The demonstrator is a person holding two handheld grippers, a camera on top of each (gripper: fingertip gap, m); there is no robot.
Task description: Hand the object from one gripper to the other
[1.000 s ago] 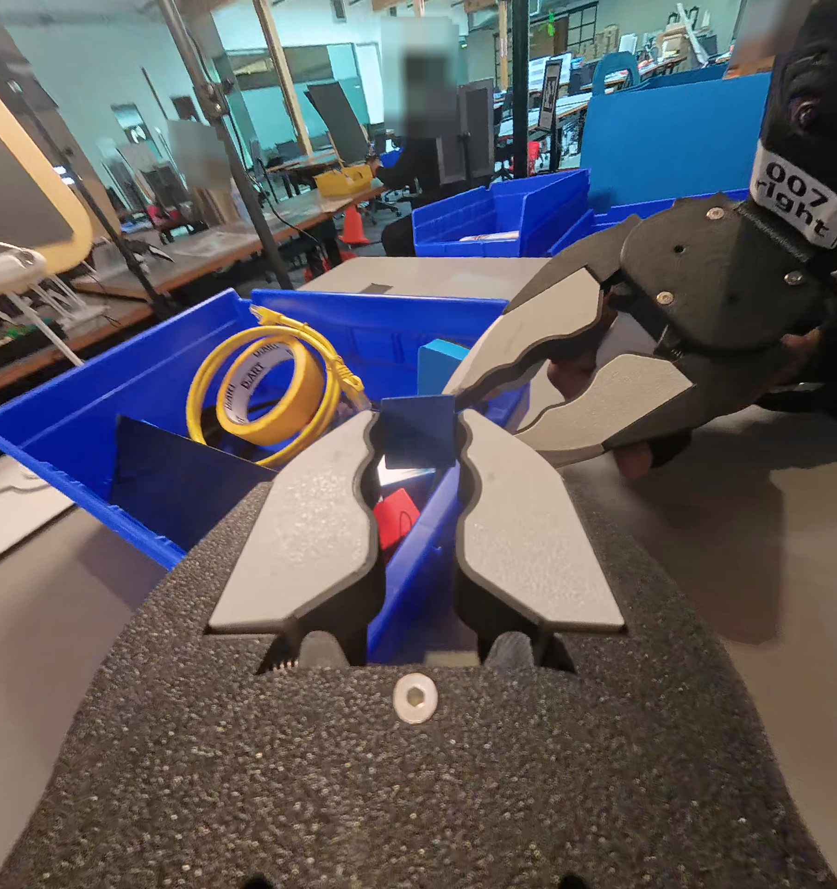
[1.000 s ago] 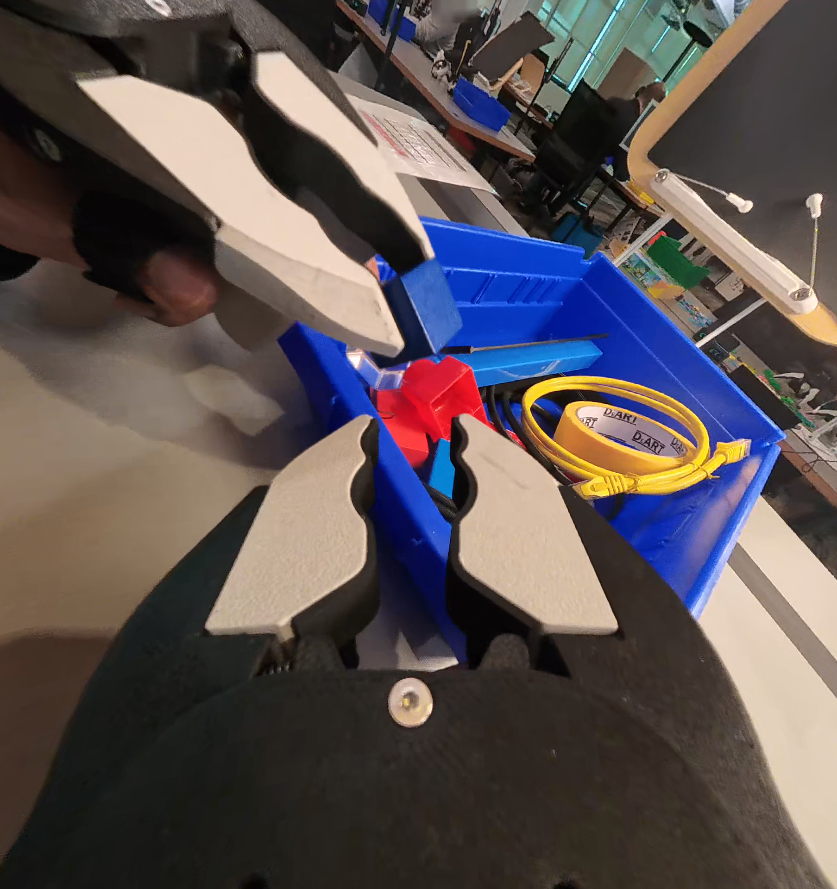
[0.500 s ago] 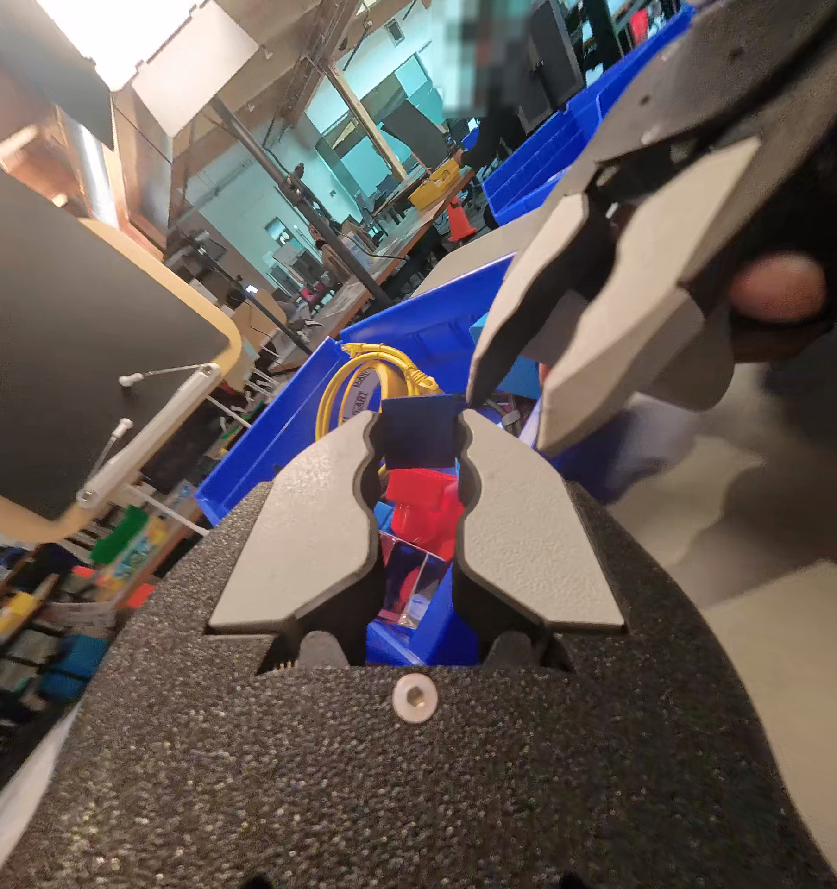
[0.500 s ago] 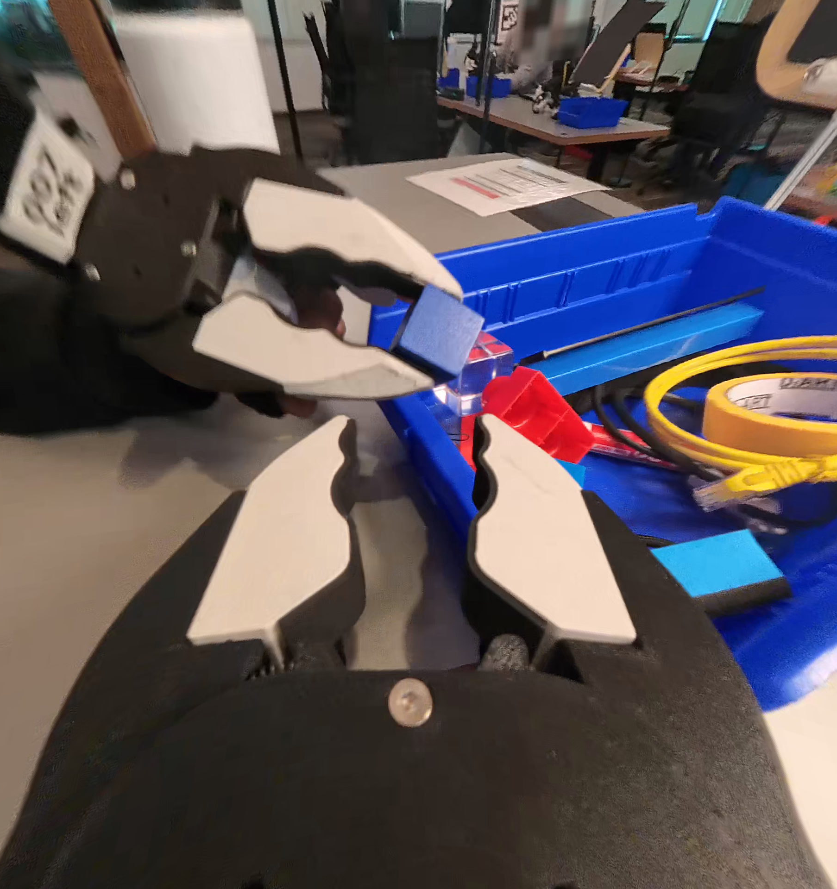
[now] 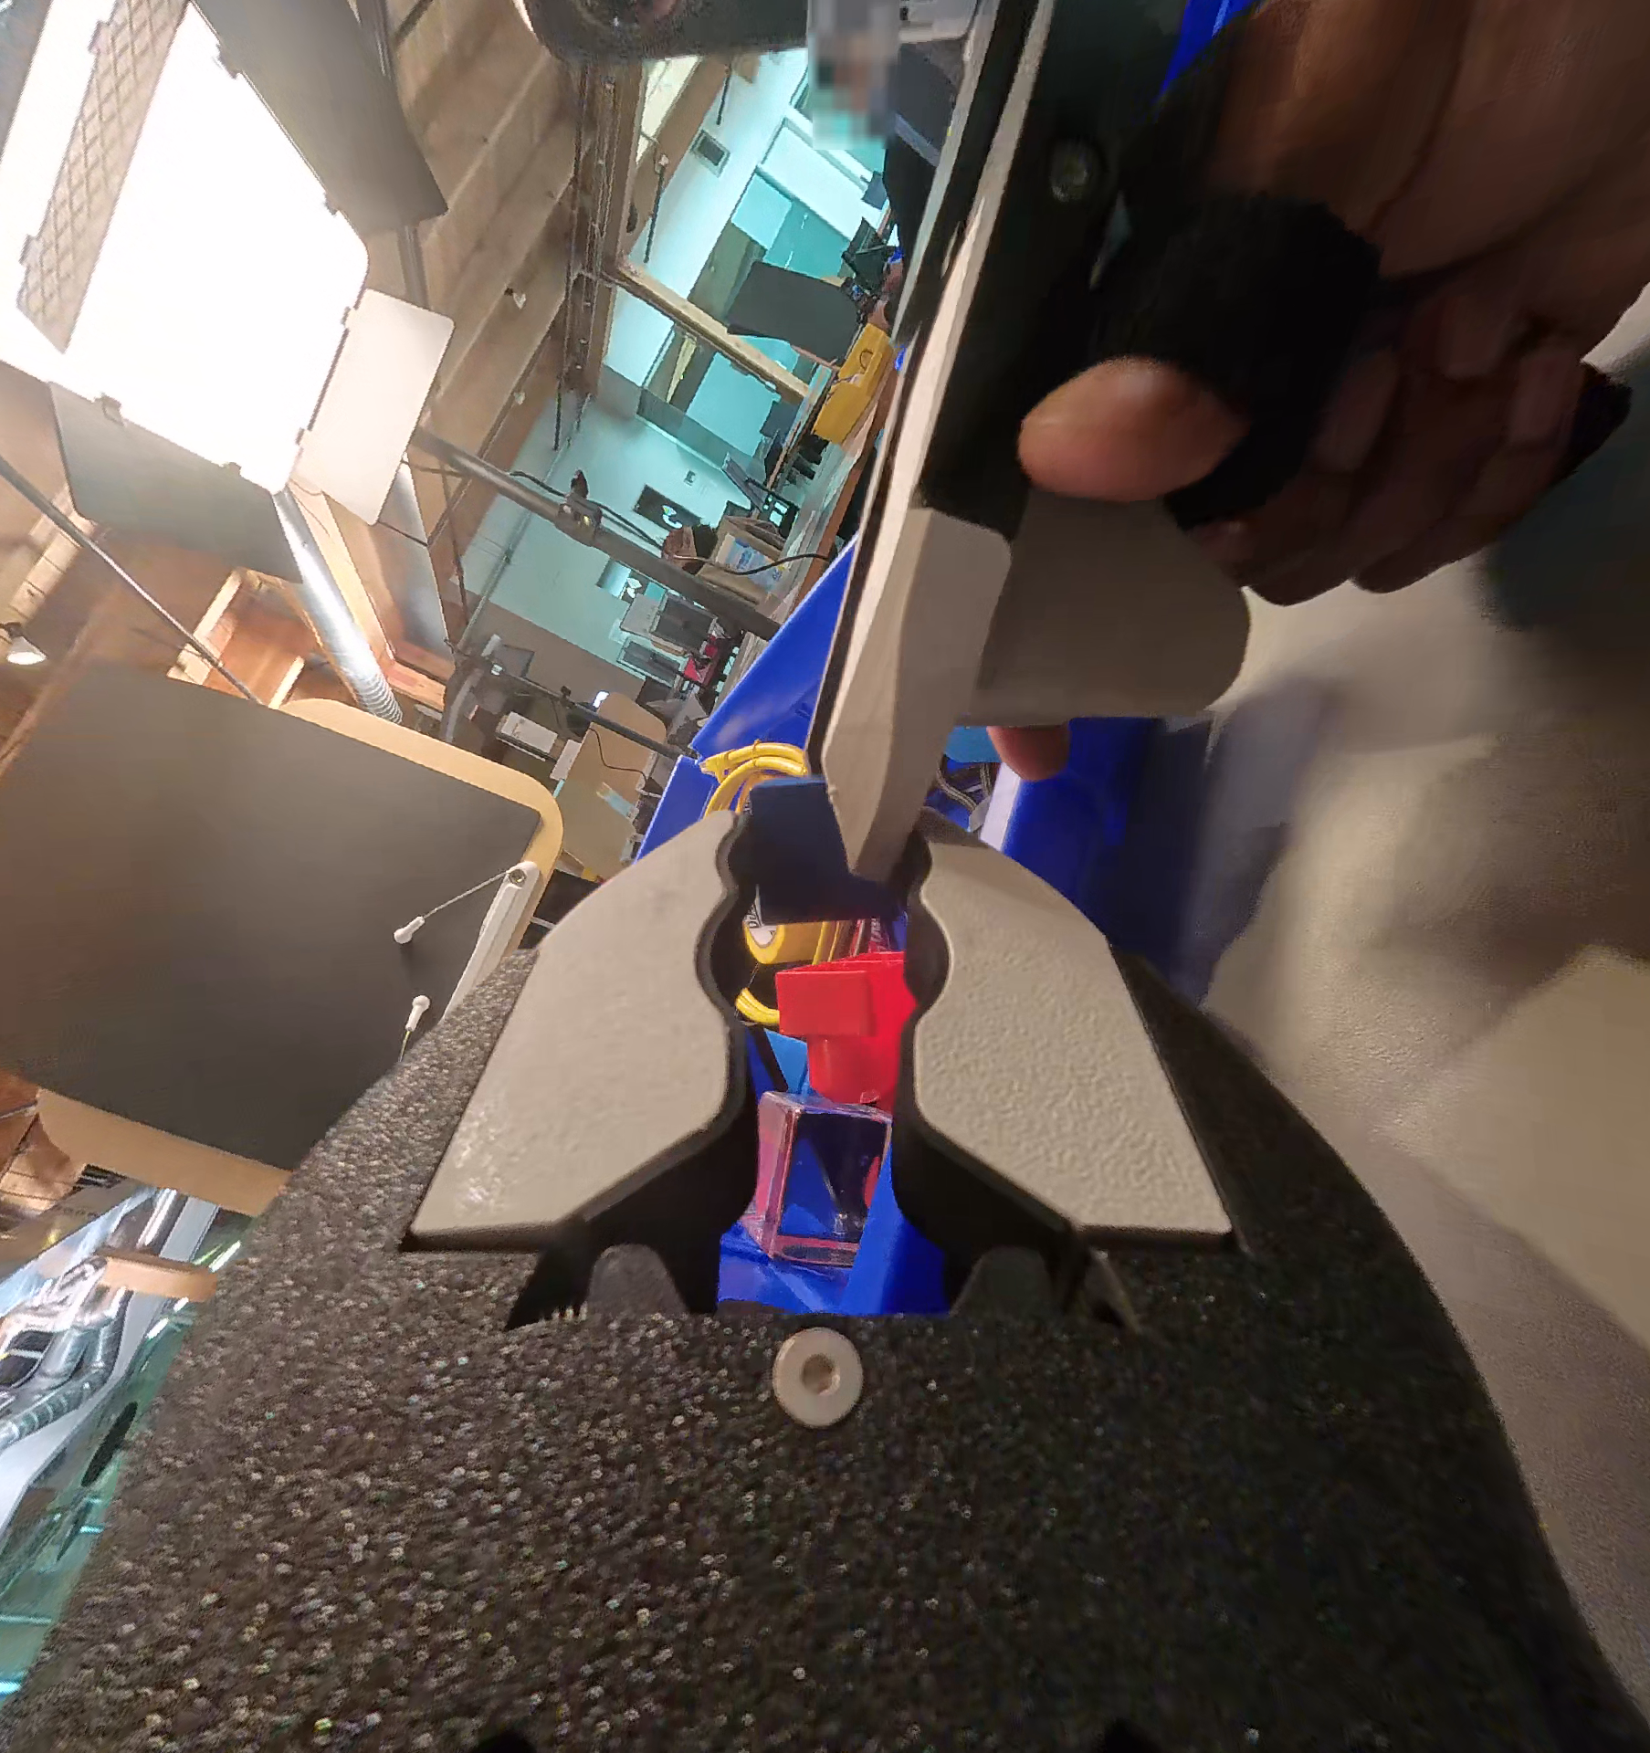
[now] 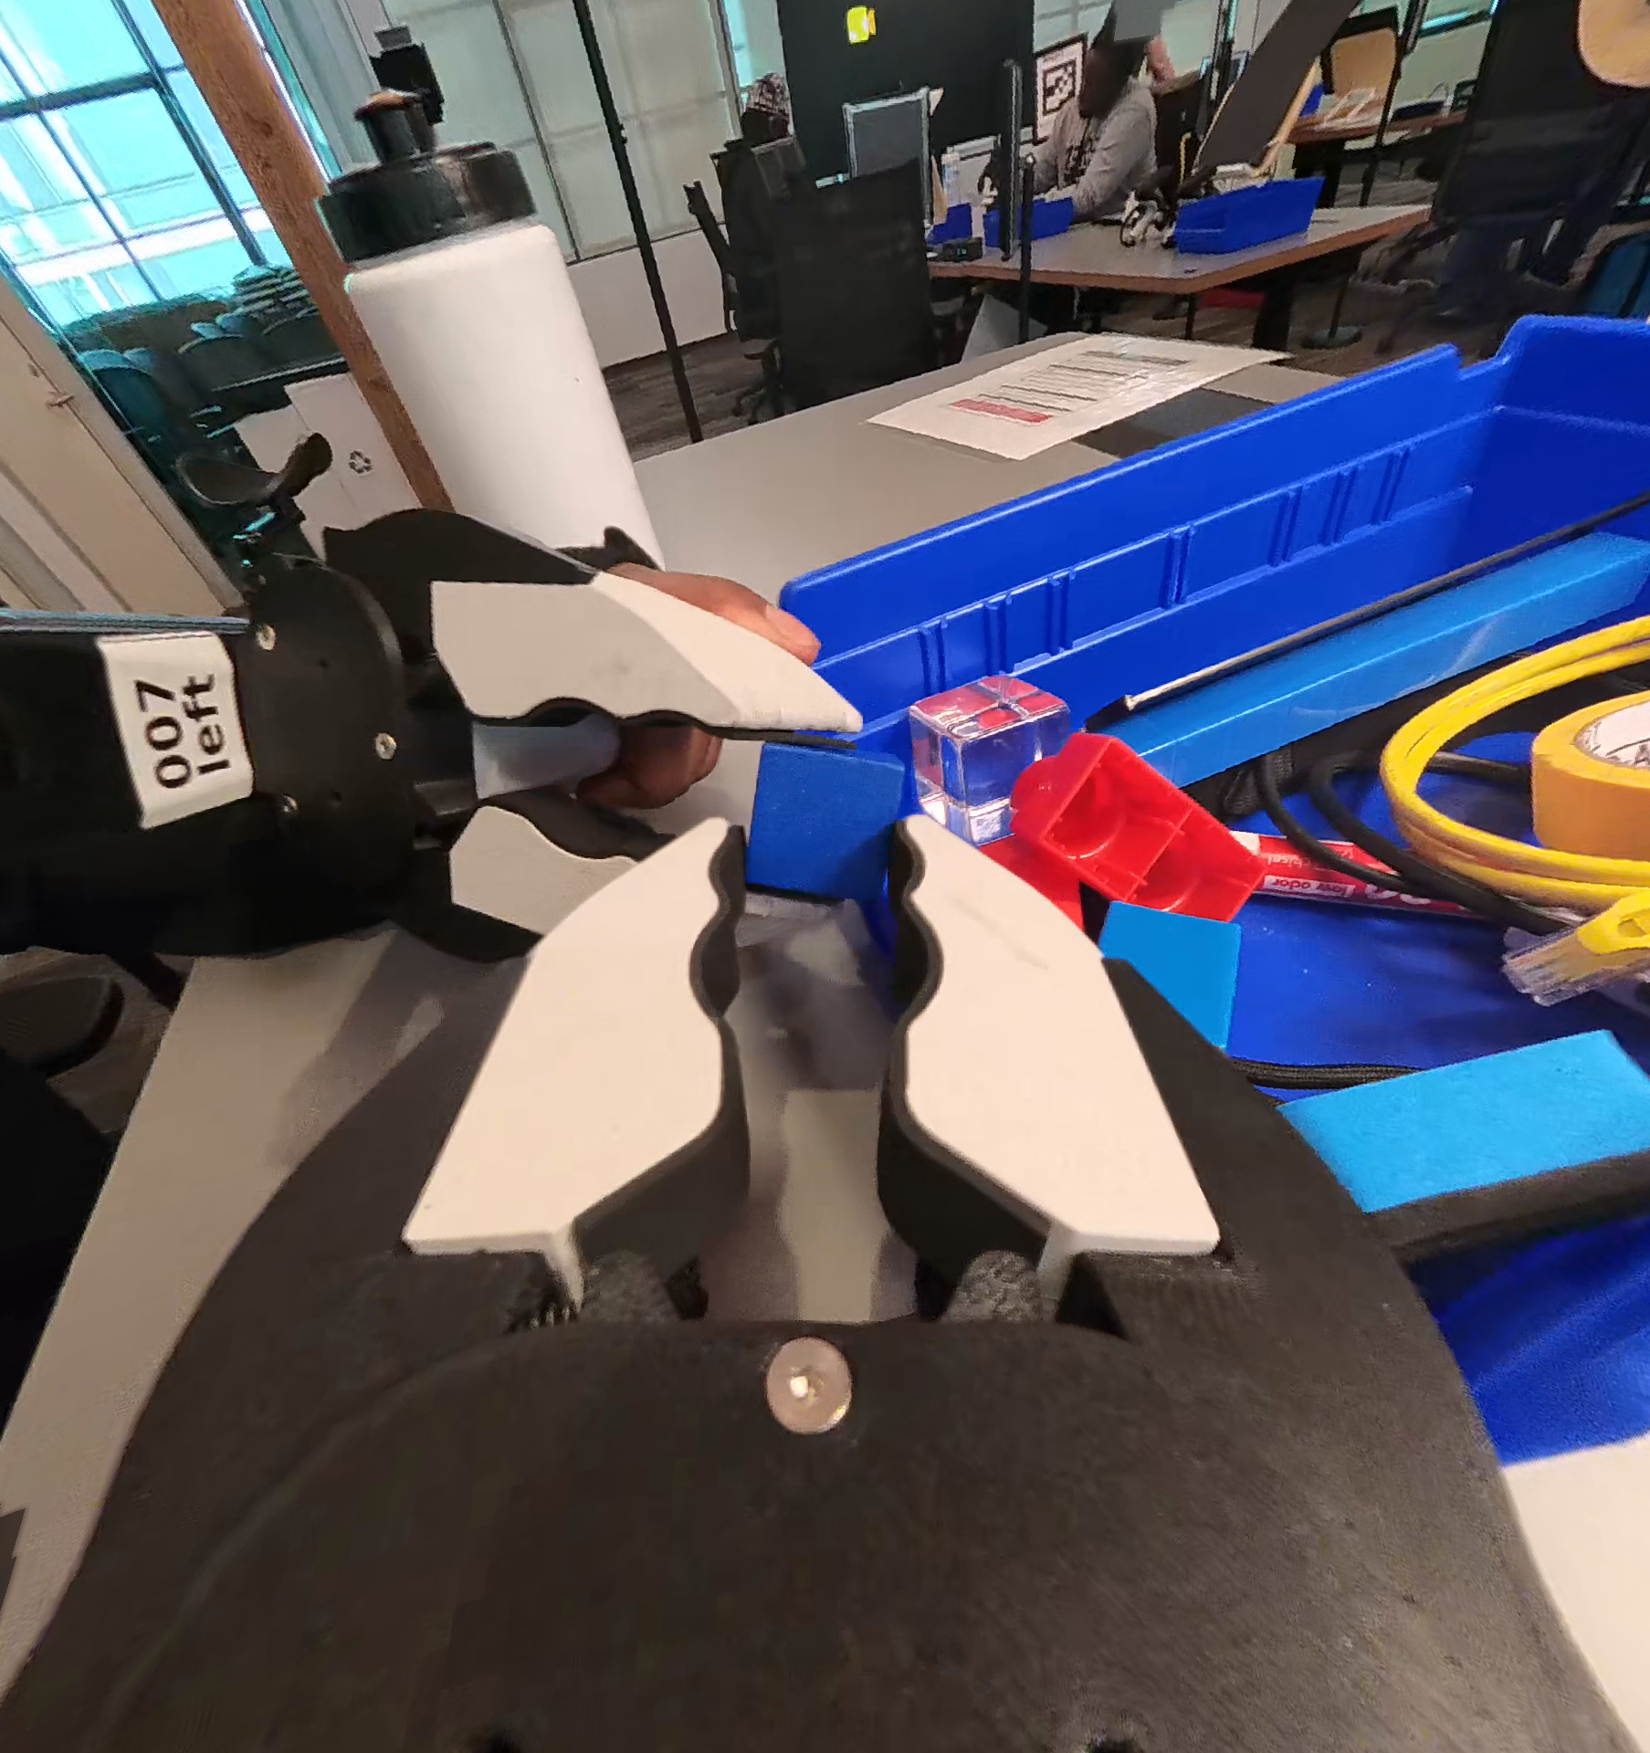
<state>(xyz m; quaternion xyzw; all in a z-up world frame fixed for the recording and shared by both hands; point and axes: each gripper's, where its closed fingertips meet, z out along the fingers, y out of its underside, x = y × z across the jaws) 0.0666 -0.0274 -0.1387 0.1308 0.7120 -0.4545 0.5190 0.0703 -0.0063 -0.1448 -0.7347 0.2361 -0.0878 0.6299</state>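
with the blue cube (image 6: 821,825) clamped in my left tongs (image 5: 825,858) beside the bin (image 6: 1181,560), and my right tongs (image 6: 816,854) narrow around it, grip unconfirmed, i seat right firmly before easing left open.

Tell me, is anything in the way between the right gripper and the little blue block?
Nothing visible is in the way. The blue block sits right between the right gripper's two fingers, while the left gripper holds it above the blue bin's edge. I cannot tell whether the right fingers are squeezing it yet.
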